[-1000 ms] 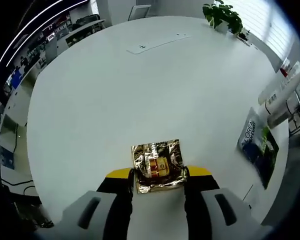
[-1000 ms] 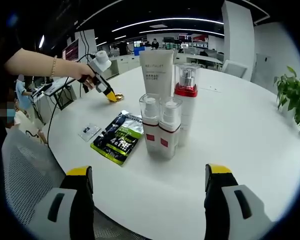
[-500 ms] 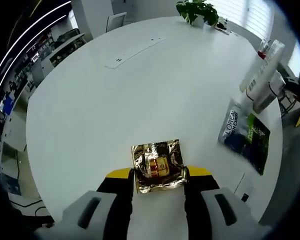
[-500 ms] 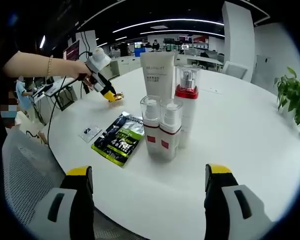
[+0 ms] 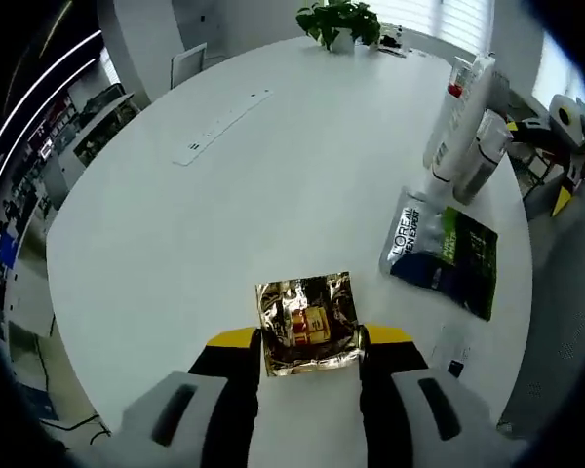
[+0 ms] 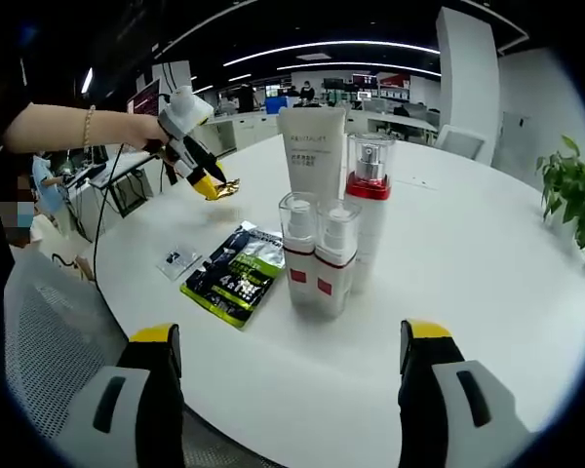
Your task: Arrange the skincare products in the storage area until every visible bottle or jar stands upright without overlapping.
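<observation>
Left gripper view: the left gripper (image 5: 309, 339) clamps a crinkled gold foil sachet (image 5: 307, 323) between its yellow-tipped jaws, held flat above the round white table (image 5: 224, 195), its printed face up. Beyond to the right lies a dark green and black flat pouch (image 5: 441, 255), and past it a cluster of white bottles (image 5: 463, 127).

Right gripper view: the right gripper (image 6: 291, 353) hangs with jaws wide apart, holding nothing. Ahead stand two clear-capped pump bottles with red bands (image 6: 316, 255), upright and touching, a taller red-collared pump bottle (image 6: 369, 210) and a white tube (image 6: 312, 151) behind them.
</observation>
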The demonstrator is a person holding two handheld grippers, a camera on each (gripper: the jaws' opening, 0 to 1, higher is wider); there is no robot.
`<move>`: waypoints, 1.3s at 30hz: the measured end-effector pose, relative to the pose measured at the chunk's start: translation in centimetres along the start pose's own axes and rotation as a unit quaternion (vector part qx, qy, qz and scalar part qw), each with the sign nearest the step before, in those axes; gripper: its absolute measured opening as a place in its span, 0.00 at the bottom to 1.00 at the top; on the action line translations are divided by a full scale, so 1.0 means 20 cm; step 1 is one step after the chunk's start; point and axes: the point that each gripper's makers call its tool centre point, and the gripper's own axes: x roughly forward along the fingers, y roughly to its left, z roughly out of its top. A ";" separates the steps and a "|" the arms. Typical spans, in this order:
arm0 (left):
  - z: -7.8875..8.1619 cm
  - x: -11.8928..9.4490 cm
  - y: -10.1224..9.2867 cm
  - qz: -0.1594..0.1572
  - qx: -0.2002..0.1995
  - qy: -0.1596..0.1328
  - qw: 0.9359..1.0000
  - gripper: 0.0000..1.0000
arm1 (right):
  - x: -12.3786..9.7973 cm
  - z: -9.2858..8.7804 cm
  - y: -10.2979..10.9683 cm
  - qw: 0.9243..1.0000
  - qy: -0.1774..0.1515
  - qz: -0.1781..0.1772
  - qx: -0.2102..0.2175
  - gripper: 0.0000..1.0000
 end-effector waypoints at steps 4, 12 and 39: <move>0.01 -0.03 -0.03 -0.006 0.017 -0.003 1.000 0.44 | 0.00 0.01 0.01 1.000 -0.004 0.002 0.001 0.92; 0.04 -0.08 -0.15 -0.018 0.039 -0.011 0.999 0.44 | -0.01 0.02 0.02 1.000 -0.011 0.008 -0.006 0.90; 0.02 -0.12 -0.33 -0.065 0.138 0.014 0.988 0.44 | -0.04 0.06 -0.02 1.000 -0.026 -0.004 -0.006 0.90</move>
